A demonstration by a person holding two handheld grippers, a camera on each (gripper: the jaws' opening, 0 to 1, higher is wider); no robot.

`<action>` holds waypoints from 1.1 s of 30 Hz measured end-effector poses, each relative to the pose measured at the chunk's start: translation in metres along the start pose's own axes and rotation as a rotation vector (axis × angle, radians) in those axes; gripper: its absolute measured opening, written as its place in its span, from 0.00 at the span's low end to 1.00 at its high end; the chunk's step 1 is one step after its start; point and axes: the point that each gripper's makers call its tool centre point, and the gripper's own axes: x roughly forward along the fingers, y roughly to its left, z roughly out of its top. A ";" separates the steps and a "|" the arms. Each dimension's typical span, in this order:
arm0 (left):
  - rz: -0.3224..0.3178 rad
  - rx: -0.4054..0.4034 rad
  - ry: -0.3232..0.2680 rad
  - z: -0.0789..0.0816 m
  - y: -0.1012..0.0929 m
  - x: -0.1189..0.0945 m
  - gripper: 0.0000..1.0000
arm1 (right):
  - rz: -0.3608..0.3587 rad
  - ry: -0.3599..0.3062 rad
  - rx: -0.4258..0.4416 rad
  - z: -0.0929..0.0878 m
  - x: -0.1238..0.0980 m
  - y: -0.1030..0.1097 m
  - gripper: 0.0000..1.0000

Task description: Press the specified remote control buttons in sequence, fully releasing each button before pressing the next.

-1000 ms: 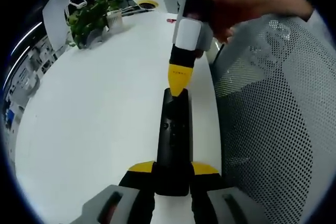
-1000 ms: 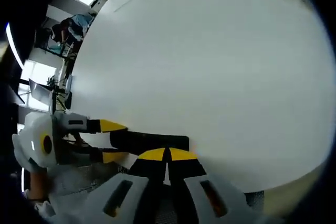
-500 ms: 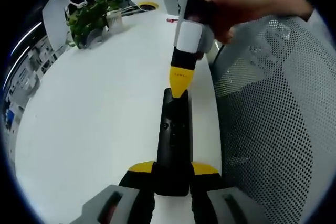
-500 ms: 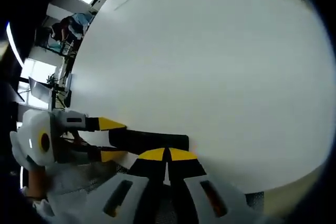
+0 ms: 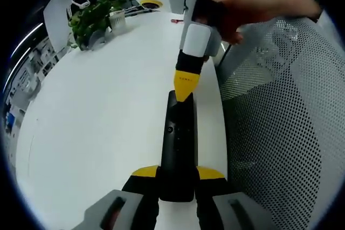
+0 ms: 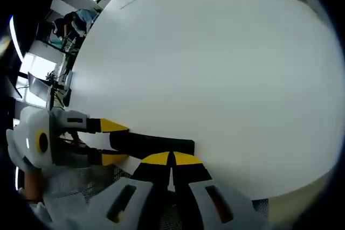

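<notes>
Left tool (image 5: 178,175) grips the remote (image 5: 178,144); right tool's (image 5: 184,87) closed tip touches its far end.

Remote control (image 5: 178,144) lies on table (image 5: 97,111) near its right edge | left gripper (image 5: 178,179) at its near end, right gripper (image 5: 184,87) at far end | potted plant (image 5: 91,20) far left | mesh chair (image 5: 280,122) right of table

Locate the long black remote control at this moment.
In the left gripper view, the long black remote control is clamped in the left gripper near the white table's right edge, beside a mesh chair.
</notes>
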 end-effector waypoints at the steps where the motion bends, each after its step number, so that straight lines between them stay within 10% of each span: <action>1: 0.000 0.000 0.000 0.000 0.000 0.000 0.25 | 0.003 0.001 0.006 0.000 0.000 0.000 0.00; 33: -0.010 0.016 -0.010 0.003 -0.003 0.001 0.24 | 0.027 0.036 -0.014 -0.006 0.001 0.010 0.00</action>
